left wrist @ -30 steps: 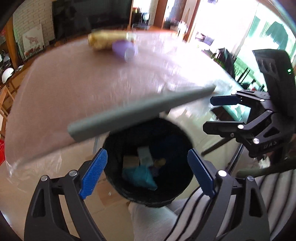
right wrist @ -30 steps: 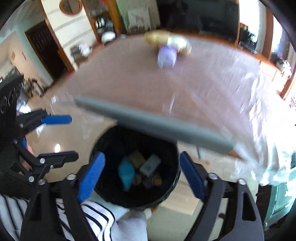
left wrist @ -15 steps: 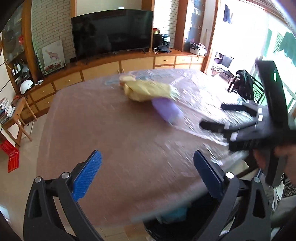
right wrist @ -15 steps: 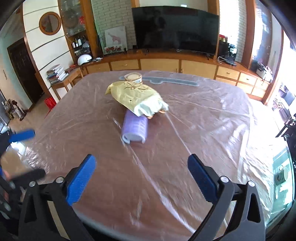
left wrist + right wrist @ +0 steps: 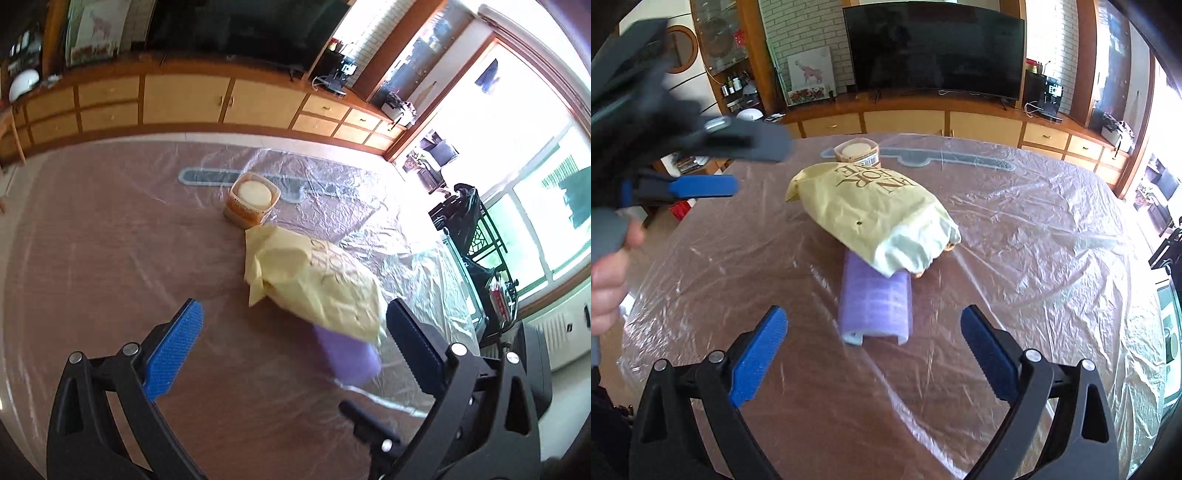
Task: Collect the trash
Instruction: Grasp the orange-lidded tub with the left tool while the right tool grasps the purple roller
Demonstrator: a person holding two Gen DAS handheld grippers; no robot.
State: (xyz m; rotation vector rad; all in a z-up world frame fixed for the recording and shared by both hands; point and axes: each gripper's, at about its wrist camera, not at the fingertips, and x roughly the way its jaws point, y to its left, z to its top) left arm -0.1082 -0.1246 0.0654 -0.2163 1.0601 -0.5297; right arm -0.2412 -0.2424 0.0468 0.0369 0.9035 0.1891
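A yellow paper bag point(image 5: 871, 210) lies mid-table, its open end resting on a purple packet point(image 5: 875, 302). Behind the bag stands a small plastic tub with a white lid point(image 5: 858, 151). My right gripper point(image 5: 873, 332) hovers open just in front of the purple packet, nothing between its fingers. My left gripper point(image 5: 295, 332) is open too, with the bag point(image 5: 314, 280) and the purple packet point(image 5: 347, 354) just ahead between its fingertips, untouched; the tub point(image 5: 253, 199) is farther back. In the right wrist view the left gripper point(image 5: 738, 166) shows blurred at upper left, held by a hand point(image 5: 605, 280).
Crinkled clear plastic film point(image 5: 1034, 229) covers the brown table. A flat grey strip point(image 5: 945, 157) lies under the film at the far side. Beyond the table are low wooden cabinets point(image 5: 905, 122) and a large TV point(image 5: 934, 48). Windows and a dark rack point(image 5: 476, 236) are to the right.
Both grippers rose from over the black bin below the table edge and moved across the table toward the bag and purple packet. The bin has left view. Both sets of jaws stand slightly wider.
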